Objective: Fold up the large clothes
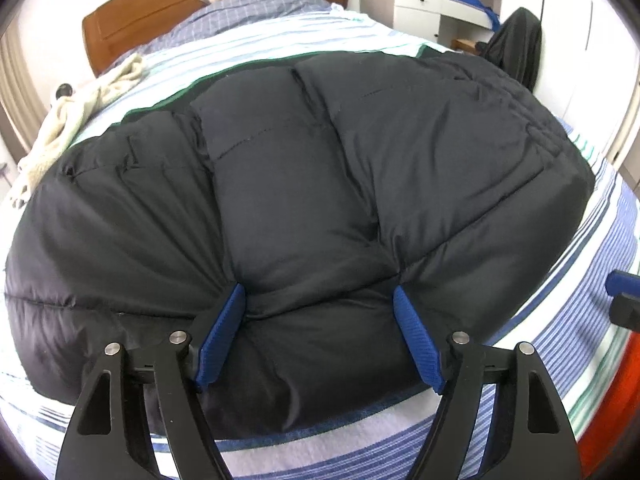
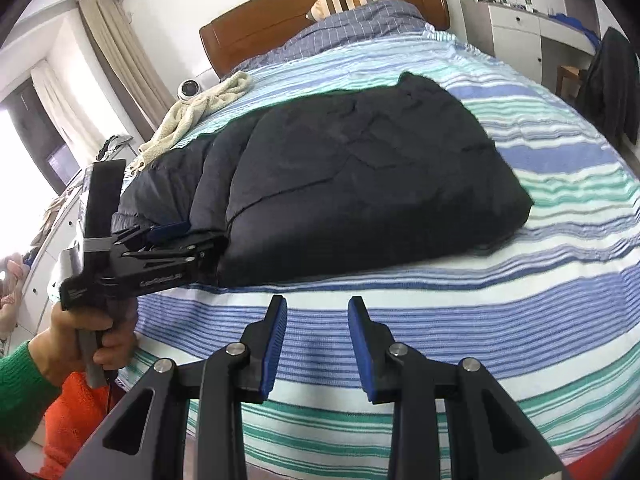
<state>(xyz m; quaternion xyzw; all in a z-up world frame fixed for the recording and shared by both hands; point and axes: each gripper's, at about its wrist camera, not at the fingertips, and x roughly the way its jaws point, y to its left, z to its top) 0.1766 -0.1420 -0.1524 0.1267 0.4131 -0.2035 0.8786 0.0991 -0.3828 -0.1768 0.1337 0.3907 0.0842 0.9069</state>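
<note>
A large black puffer jacket lies folded into a thick bundle on the striped bed. My left gripper has its blue pads spread wide and pressed into the near edge of the jacket, with padded fabric bulging between them. In the right wrist view the jacket sits in the middle of the bed and the left gripper pushes into its left end, held by a hand in a green sleeve. My right gripper is open and empty above the bedspread, short of the jacket's near edge.
A cream towel lies at the bed's far left beside a small round camera. A wooden headboard, pillows and a blue checked quilt are at the far end. White drawers and a dark garment on a chair stand at right.
</note>
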